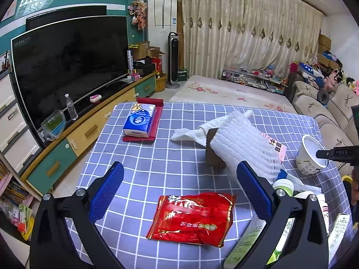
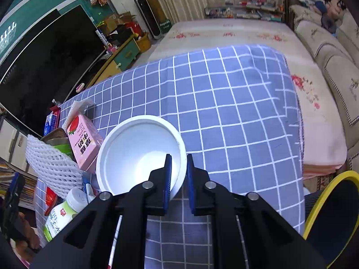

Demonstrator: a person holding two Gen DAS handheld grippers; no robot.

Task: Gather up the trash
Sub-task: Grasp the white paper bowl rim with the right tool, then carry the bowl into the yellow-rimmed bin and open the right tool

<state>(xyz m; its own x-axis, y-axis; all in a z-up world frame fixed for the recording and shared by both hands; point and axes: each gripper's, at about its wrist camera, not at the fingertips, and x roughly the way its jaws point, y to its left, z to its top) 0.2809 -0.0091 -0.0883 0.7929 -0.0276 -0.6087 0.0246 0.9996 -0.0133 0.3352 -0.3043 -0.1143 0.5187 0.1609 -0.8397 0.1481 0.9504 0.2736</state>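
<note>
Even indoor light, fairly bright, no hard shadows. Soft shadow under foam netting (image 1: 242,143) on checked cloth (image 1: 157,157). Glare spot inside white cup (image 2: 139,157); sheen on red wrapper (image 1: 193,217). TV screen (image 1: 67,67) dark, faint reflections. Strong fisheye bending at edges, black vignette corners. Focus sharp in centre, slightly soft at rim.

Table (image 1: 143,161) under blue-grey checked cloth. On it: red foil snack bag (image 1: 193,217) flat at near edge; tissue pack (image 1: 140,121) on a red tray (image 1: 154,123) at far left corner; white foam net sleeve (image 1: 242,143) mid-right, pink milk carton (image 2: 84,143) beside it; white cup (image 2: 139,154), tilted; green-label bottle (image 2: 60,215) and cartons crowded at right edge.
</note>
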